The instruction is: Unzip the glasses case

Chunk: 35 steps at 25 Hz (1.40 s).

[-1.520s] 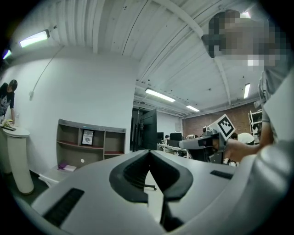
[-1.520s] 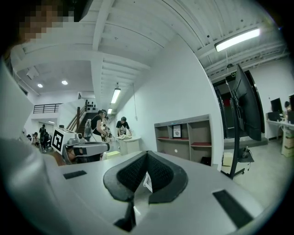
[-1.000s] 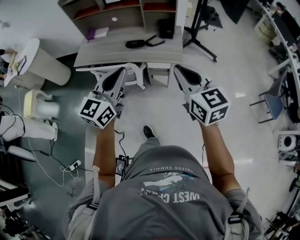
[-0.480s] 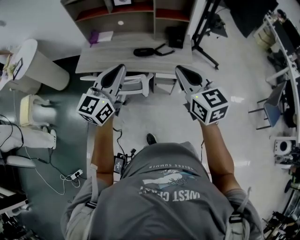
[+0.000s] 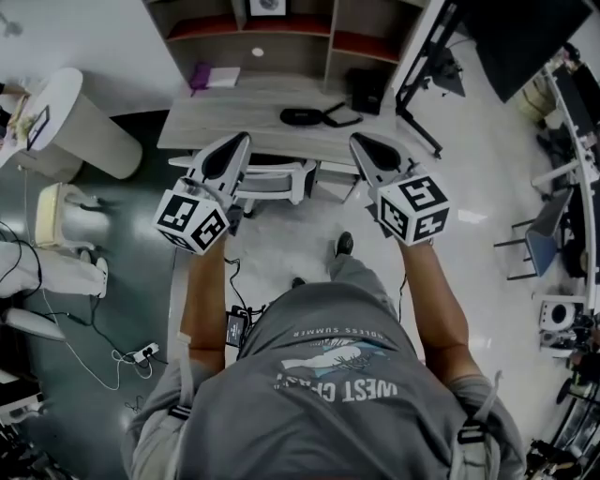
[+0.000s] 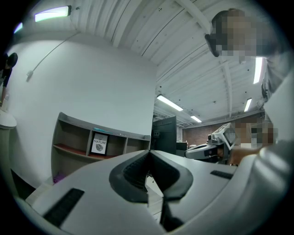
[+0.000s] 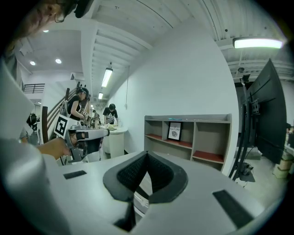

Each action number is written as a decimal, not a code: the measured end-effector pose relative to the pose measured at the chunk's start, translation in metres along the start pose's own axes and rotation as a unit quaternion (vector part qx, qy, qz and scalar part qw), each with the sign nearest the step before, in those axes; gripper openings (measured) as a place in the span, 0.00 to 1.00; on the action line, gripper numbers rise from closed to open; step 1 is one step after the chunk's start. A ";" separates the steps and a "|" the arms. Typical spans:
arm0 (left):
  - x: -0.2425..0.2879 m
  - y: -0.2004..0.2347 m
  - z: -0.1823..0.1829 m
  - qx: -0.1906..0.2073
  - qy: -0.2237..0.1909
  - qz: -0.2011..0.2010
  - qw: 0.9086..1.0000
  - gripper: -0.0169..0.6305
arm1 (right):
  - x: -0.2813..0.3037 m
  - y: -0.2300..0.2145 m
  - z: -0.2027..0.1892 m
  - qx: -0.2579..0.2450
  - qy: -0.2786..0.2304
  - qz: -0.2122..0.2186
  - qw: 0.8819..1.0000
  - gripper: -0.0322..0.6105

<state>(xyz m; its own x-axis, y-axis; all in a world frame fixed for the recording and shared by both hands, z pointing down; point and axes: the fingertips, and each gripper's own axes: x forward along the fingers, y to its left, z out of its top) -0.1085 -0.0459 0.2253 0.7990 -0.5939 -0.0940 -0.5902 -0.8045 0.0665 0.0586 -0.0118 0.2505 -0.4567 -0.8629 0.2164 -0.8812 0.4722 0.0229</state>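
Head view puts the case (image 5: 302, 116) far on the desk (image 5: 211, 122), my left gripper (image 5: 234, 142) and right gripper (image 5: 360, 142) both closed, empty, so I'd step close before opening

Left hand-held gripper (image 6: 148, 158), lower centre of frame: jaws closed, dark pads (image 6: 132, 174) meeting tip to tip, nothing between them.

Lower left, behind it: open shelf unit (image 6: 76, 137) against a white wall (image 6: 92, 78). Framed print (image 6: 99, 145) stands in one compartment, lettered "NATURE".

Centre: dark screen (image 6: 164, 134) just right of the shelf unit.

Right of centre: right hand-held gripper (image 6: 209, 148), roughly level, a hand (image 6: 239, 154) on it.

Upper left: strip light (image 6: 52, 13), lit. More lit strips on the ceiling towards the right.
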 end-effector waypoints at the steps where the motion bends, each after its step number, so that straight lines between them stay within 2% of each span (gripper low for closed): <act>1: 0.001 0.002 -0.001 0.001 0.000 0.002 1.000 0.02 | 0.005 -0.003 -0.002 -0.002 0.002 0.002 1.000 0.07; 8: 0.011 0.029 -0.012 0.005 0.014 0.030 0.999 0.02 | 0.054 -0.039 -0.011 -0.006 0.012 0.019 1.000 0.07; 14: 0.038 0.062 -0.027 0.000 0.033 0.053 0.998 0.02 | 0.111 -0.070 -0.037 -0.021 0.036 0.044 0.998 0.07; 20: 0.070 0.094 -0.049 -0.017 0.057 0.078 0.995 0.02 | 0.174 -0.109 -0.074 -0.077 0.072 0.067 0.992 0.07; 24: 0.085 0.114 -0.069 -0.032 0.077 0.095 0.992 0.02 | 0.217 -0.127 -0.107 -0.139 0.098 0.085 0.982 0.07; 29: 0.096 0.137 -0.096 -0.054 0.101 0.118 0.986 0.02 | 0.265 -0.136 -0.162 -0.226 0.127 0.117 0.959 0.08; 35: 0.105 0.154 -0.133 -0.079 0.126 0.135 0.980 0.02 | 0.311 -0.150 -0.225 -0.272 0.159 0.153 0.936 0.10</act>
<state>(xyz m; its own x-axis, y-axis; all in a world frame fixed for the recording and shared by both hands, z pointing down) -0.0997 -0.2326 0.3582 0.6304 -0.7513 0.1951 -0.7751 -0.5957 0.2107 0.0762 -0.3108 0.5345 -0.5421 -0.6152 0.5724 -0.4819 0.7856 0.3880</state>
